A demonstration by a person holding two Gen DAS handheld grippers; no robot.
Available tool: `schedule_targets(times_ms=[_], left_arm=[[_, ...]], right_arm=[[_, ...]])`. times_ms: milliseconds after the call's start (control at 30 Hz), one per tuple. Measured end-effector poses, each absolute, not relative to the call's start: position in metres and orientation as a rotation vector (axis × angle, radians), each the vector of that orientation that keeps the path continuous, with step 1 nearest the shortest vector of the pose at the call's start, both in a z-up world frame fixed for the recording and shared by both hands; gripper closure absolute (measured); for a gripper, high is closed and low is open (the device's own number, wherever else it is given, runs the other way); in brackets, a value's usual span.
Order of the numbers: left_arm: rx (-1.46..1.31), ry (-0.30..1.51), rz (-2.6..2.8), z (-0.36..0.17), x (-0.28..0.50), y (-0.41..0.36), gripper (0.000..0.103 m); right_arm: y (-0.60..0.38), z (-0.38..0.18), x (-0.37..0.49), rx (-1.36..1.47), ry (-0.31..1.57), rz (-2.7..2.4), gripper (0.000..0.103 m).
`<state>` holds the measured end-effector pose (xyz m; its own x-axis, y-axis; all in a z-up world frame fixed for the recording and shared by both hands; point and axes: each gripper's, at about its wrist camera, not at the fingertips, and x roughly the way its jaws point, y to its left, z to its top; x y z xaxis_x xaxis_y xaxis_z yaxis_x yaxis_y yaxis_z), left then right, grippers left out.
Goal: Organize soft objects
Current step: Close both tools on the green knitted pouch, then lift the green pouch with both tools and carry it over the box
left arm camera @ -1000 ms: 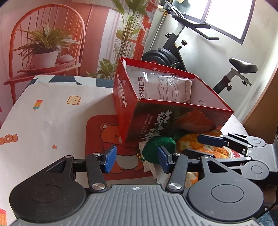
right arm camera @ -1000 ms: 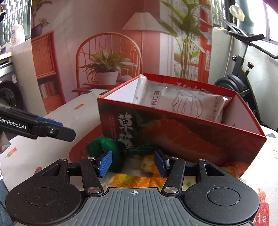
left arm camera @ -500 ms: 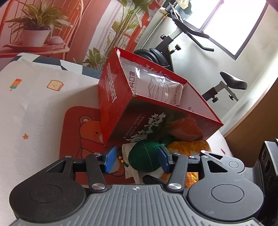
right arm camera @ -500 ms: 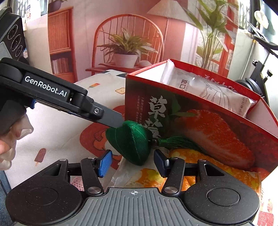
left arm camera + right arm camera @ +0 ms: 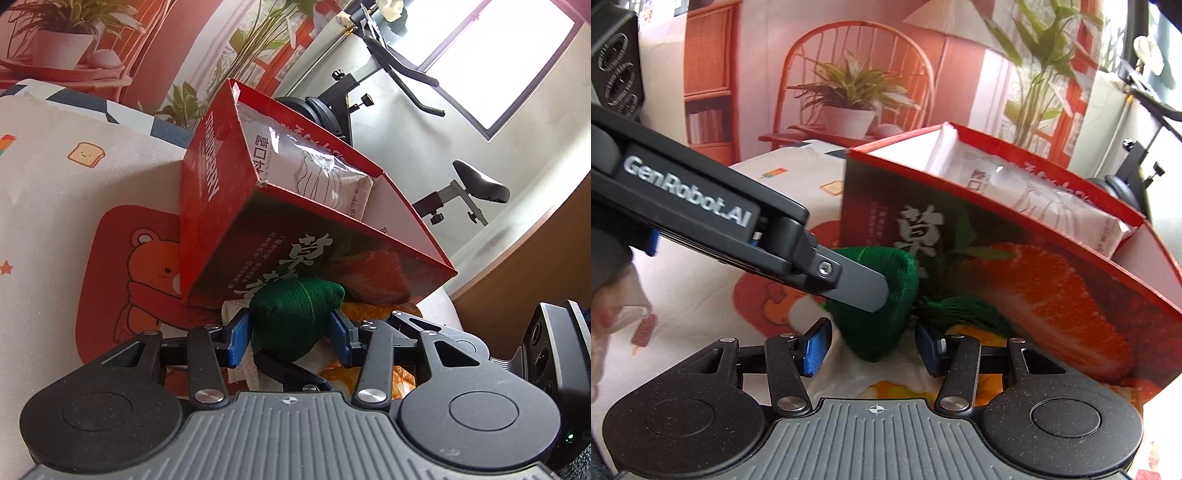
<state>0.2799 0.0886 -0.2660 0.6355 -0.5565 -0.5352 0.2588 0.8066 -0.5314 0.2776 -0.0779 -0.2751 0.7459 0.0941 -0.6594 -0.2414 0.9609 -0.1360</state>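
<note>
A green soft pouch (image 5: 295, 314) with a tassel (image 5: 960, 308) lies in front of the red strawberry box (image 5: 221, 229), on top of an orange printed packet (image 5: 369, 310). My left gripper (image 5: 288, 341) has the pouch between its blue pads; its jaws are closing and both pads touch the fabric. In the right wrist view one of the left fingers (image 5: 857, 288) lies across the pouch (image 5: 875, 332). My right gripper (image 5: 873, 349) straddles the pouch's lower tip, jaws closing, with a small gap at each pad. A mask packet (image 5: 314, 166) stands inside the box.
A red bear mat (image 5: 140, 258) lies on the printed tablecloth (image 5: 55, 184) left of the box. An exercise bike (image 5: 461, 184) stands behind the table. A person's hand (image 5: 609, 325) shows at the left edge. The right tool's body (image 5: 554, 350) is close on the right.
Both grippers have come down and in around the green pouch. The left jaws have narrowed onto it, and the right jaws have narrowed slightly. The left finger now lies across the pouch.
</note>
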Motion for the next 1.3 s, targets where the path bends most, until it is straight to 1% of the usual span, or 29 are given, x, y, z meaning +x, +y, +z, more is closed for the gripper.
schedule_targets(times_ms=[33,67,333,700,1100,1300], left_arm=[[-0.426,0.743,-0.483,-0.263,0.280,0.087,0.062],[-0.416,0.737,-0.481,-0.259,0.279,0.086,0.066],[-0.347,0.653,-0.496,-0.208,0.259,0.081,0.066],[-0.286,0.486,-0.485,-0.129,0.239,0.059,0.066],[-0.281,0.344,-0.499,-0.077,0.249,0.049,0.066],[-0.241,0.340,-0.475,-0.075,0.262,0.048,0.066]], right_arm=[[-0.079,-0.274,0.278,-0.213,0.700,0.187,0.059],[-0.081,-0.271,0.278,-0.203,0.691,0.194,0.066],[-0.094,-0.233,0.265,-0.165,0.586,0.224,0.067],[-0.111,-0.159,0.251,-0.160,0.408,0.232,0.066],[-0.126,-0.095,0.271,-0.186,0.266,0.222,0.066],[-0.127,-0.090,0.290,-0.200,0.250,0.222,0.066]])
